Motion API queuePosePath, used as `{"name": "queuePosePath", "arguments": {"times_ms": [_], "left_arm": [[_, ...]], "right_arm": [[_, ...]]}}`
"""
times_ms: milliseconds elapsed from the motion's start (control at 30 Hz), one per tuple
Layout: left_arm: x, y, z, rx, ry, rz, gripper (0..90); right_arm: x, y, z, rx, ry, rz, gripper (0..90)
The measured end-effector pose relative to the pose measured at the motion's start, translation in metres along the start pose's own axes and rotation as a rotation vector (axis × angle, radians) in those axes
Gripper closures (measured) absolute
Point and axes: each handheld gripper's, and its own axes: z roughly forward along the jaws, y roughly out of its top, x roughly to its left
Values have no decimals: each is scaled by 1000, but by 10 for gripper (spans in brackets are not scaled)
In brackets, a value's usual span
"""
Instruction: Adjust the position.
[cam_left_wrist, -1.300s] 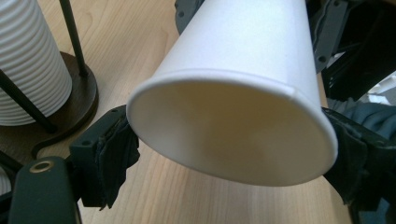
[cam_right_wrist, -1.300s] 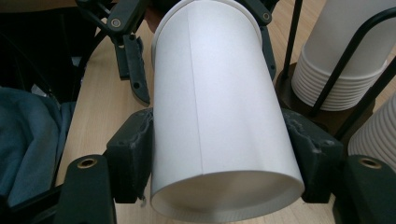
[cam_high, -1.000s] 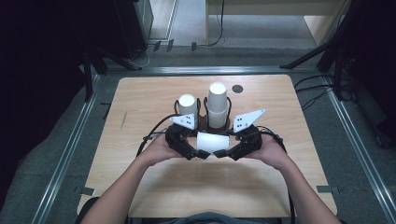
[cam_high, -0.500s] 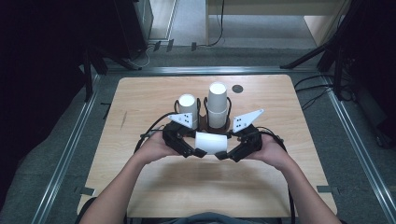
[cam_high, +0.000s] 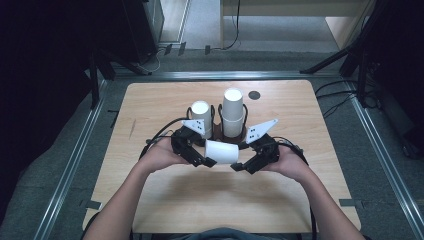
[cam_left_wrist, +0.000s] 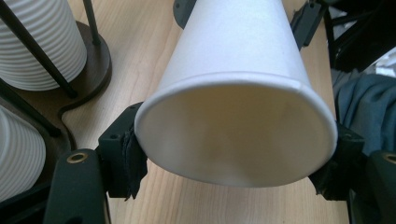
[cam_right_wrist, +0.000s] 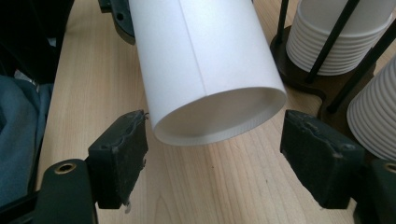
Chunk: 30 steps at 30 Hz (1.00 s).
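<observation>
The wooden table (cam_high: 165, 200) carries a dark cup rack (cam_high: 216, 131) just beyond both tongs, with two stacks of white cups (cam_high: 233, 112) standing in it. One paper cup (cam_high: 222, 151) is out of the rack and lies on its side in the air between the tongs, so it looks like a handover midway. The left gripper (cam_high: 209, 162) pinches the cup's wide rim, its pads pressing both sides. The right gripper (cam_high: 239, 167) has just been opening; its jaws stand wide around the cup's narrow end, pads clear of it.
</observation>
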Motion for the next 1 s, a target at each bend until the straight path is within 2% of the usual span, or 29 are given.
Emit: {"name": "queuePosePath", "arguments": {"times_ms": [100,267,533,700,867,933,1000], "left_arm": [[0,3,0,41,15,16,259],[3,11,-2,65,41,38,258],[4,27,2,130,35,66,258],[3,26,11,174,41,83,258],[3,22,20,208,20,76,258],[3,21,24,230,26,78,257],[3,20,26,229,22,73,256]], "right_arm": [[-1,-1,1,6,-6,2,229],[-1,1,0,-4,-18,-4,223],[-1,1,1,-1,-26,-7,222],[0,1,2,5,-30,-15,222],[0,1,6,15,-22,-15,222],[1,1,9,24,-19,-20,222],[1,2,11,32,-15,-25,222]]}}
